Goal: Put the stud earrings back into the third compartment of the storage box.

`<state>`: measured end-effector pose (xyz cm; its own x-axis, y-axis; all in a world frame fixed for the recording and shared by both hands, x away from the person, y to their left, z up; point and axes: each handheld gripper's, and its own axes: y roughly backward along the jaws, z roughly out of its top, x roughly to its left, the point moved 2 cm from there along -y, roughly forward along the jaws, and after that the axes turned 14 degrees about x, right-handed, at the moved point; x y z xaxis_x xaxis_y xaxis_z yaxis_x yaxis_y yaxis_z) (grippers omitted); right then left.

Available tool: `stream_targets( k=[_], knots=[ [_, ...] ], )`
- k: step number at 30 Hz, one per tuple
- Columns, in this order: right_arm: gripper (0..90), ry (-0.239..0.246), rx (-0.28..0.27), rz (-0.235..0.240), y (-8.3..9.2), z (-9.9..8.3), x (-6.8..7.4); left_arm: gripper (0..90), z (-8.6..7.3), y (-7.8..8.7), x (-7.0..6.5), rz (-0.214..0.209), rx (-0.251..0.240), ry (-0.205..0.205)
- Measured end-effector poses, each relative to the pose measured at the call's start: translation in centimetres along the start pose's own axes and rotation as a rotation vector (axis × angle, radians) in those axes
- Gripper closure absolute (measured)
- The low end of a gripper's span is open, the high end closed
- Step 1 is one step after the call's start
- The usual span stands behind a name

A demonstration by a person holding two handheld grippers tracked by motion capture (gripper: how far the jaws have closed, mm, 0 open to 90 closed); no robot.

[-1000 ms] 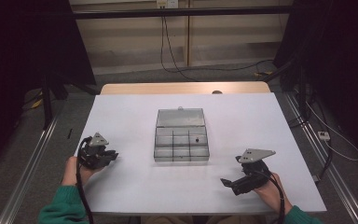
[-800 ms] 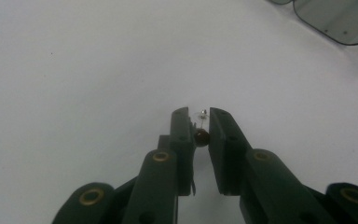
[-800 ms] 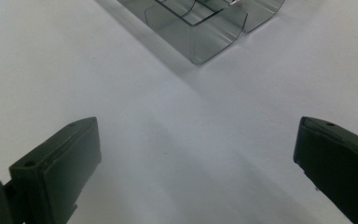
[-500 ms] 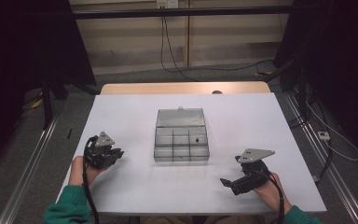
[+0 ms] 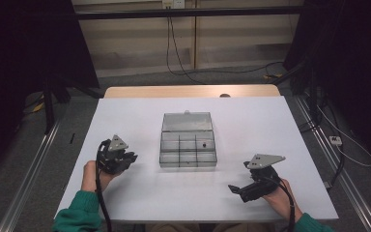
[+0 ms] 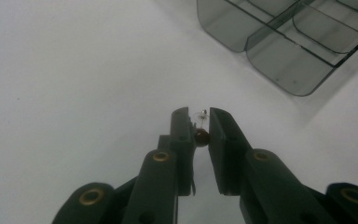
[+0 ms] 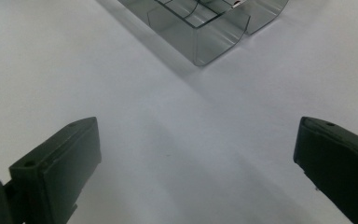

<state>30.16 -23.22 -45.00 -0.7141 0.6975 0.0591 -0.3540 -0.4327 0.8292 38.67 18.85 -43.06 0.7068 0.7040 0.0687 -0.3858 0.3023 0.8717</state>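
The left tool (image 6: 199,122) pinches a small brown bead with a clear wire part (image 6: 201,135), low over the white surface (image 5: 251,121); the smoky clear plastic compartment box (image 5: 188,145) lies at its 2 o'clock. The right tool (image 5: 245,189) rests released at the box's 4 o'clock.

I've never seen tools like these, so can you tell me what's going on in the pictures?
A person sits at a white table and holds a black pinching tool in each hand. One picture is taken from a camera up high; the other two come from small cameras riding on the tools. In the middle lies a clear grey box with little compartments and its lid open. The left gripper is pinched shut on a tiny piece with a brown bead and a clear bit; it looks like an earring, though I can't be sure. The right gripper has its jaws wide open and holds nothing.
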Motion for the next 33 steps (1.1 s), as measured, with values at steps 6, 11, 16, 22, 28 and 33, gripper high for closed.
stream_targets(
  k=[6, 11, 16, 22, 28, 33],
  knots=[
    [0.7, 0.005, 0.001, -0.001, -0.1, 0.2, 0.1, 80.5, 0.6, 0.1, -0.7, 0.013, -0.010, -0.011],
    [0.7, 0.002, 0.004, -0.002, -0.2, 0.1, -0.1, 80.5, 1.2, 0.2, -1.1, 0.018, -0.026, -0.010],
    [0.7, 0.005, 0.005, 0.001, -0.3, 0.2, 0.0, 80.5, 2.1, 0.2, -1.6, 0.019, -0.034, -0.016],
    [0.6, 0.003, 0.003, 0.000, -0.2, 0.1, -0.1, 80.5, 3.1, 0.2, -2.3, 0.016, -0.045, -0.038],
    [0.6, 0.004, 0.004, 0.001, -0.2, 0.1, 0.0, 80.5, 4.1, 0.3, -2.8, 0.019, -0.060, -0.050],
    [0.6, 0.004, 0.003, 0.001, -0.2, 0.1, 0.0, 80.5, 5.1, 0.3, -3.4, 0.014, -0.078, -0.066]
  ],
)
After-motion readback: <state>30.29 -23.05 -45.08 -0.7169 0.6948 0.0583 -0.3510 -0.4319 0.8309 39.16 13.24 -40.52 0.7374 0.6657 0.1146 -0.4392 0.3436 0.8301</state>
